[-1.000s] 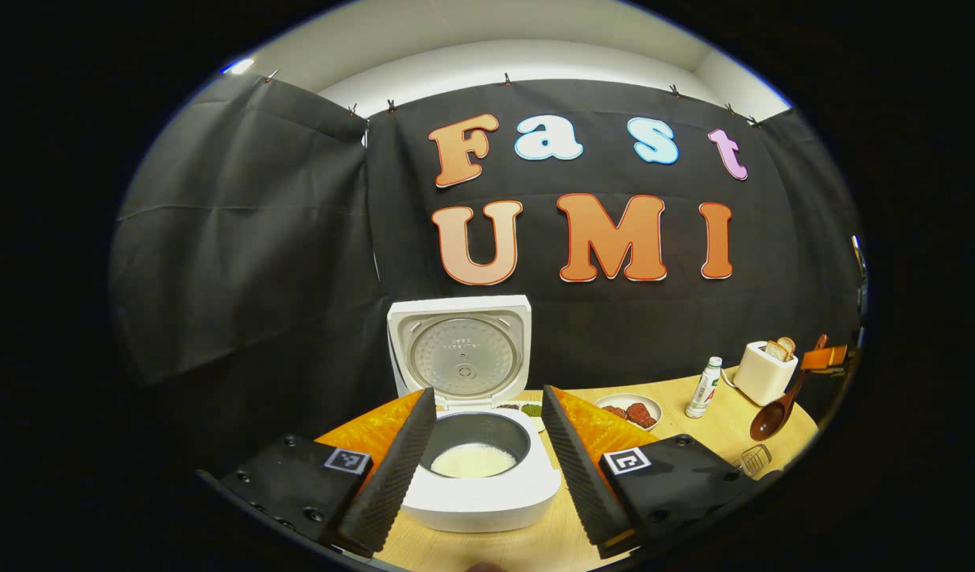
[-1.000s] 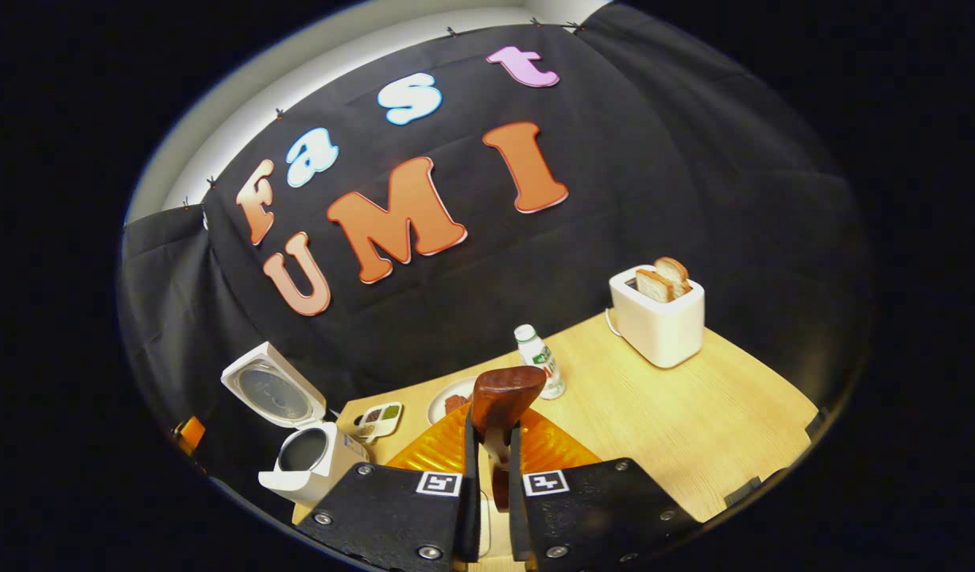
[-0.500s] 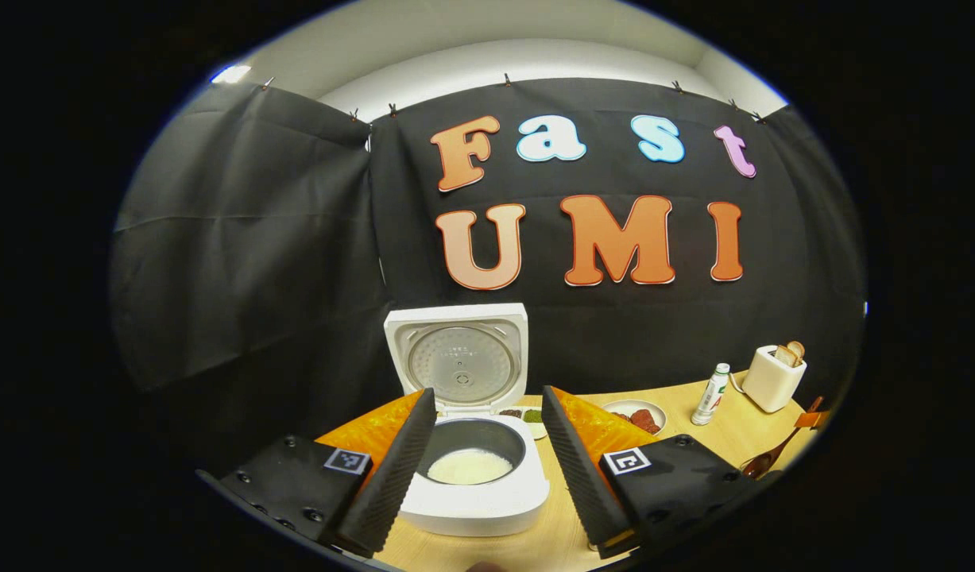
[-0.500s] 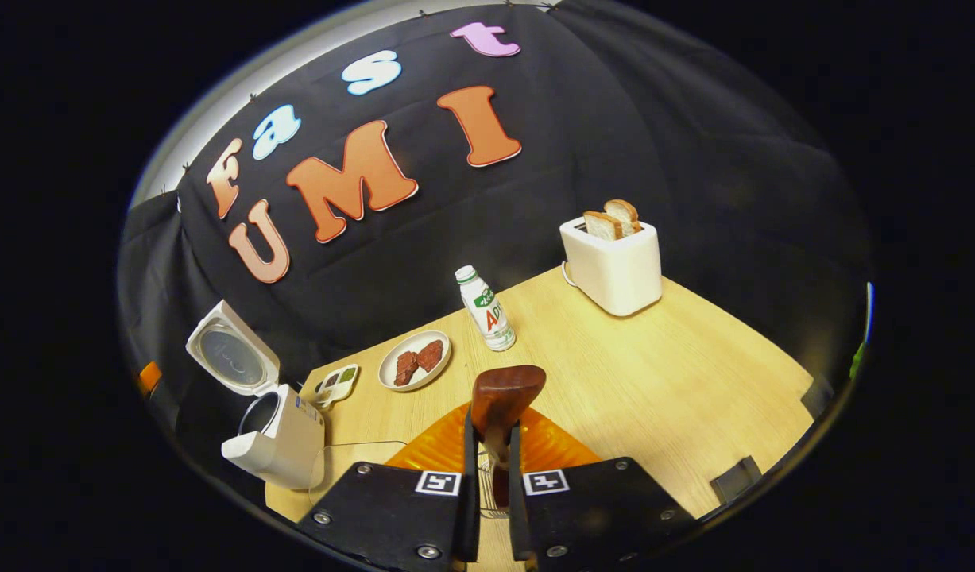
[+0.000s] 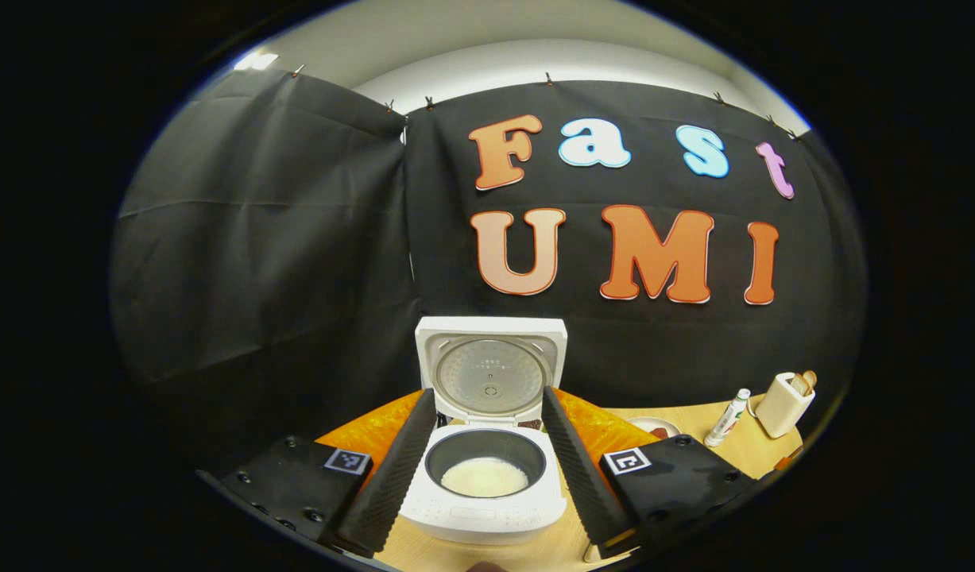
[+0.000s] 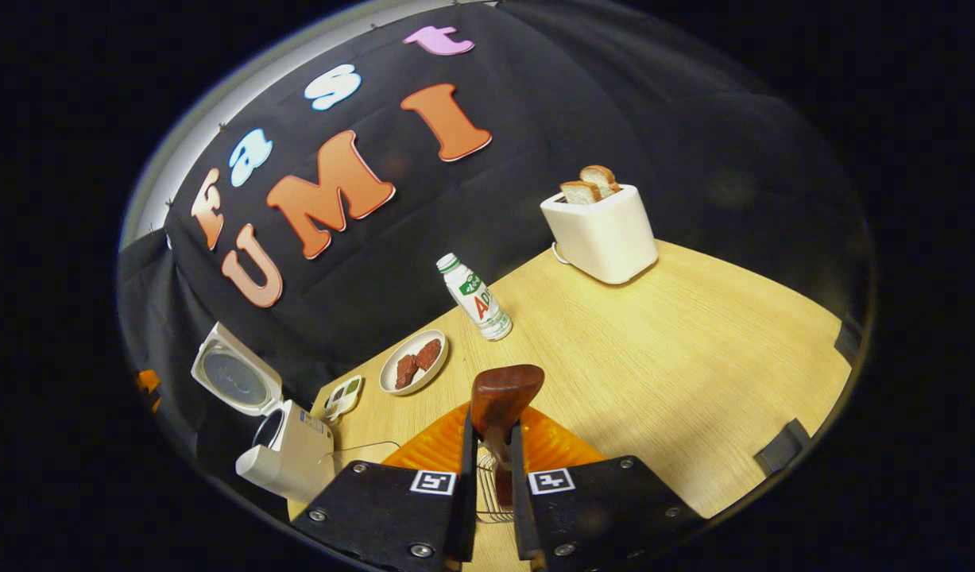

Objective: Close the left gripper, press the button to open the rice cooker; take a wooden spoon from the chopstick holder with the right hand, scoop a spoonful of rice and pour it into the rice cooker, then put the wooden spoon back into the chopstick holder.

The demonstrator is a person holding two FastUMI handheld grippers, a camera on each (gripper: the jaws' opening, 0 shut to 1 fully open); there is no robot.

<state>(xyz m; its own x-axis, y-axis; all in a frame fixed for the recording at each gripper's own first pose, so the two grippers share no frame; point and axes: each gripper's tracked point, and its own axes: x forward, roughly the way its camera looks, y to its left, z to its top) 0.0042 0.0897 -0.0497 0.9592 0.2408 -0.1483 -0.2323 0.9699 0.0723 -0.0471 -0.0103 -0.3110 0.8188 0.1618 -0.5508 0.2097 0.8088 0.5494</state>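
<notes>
Right gripper view, right gripper (image 6: 487, 445) clamped on wooden spoon (image 6: 503, 395), left gripper (image 5: 487, 433) jaws apart before rice cooker (image 5: 487, 477)

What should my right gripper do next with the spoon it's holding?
Probably lower the wooden spoon into the wire holder just below the right gripper, then let go. The rice cooker stands open with rice inside, and the spoon bowl looks empty, so the pour seems done.

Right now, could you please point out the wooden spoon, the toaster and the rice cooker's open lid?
wooden spoon (image 6: 504, 391): right gripper view, back of bowl.
toaster (image 6: 606, 236): right gripper view, front wall.
rice cooker's open lid (image 5: 491, 375): left gripper view, inner plate.
</notes>
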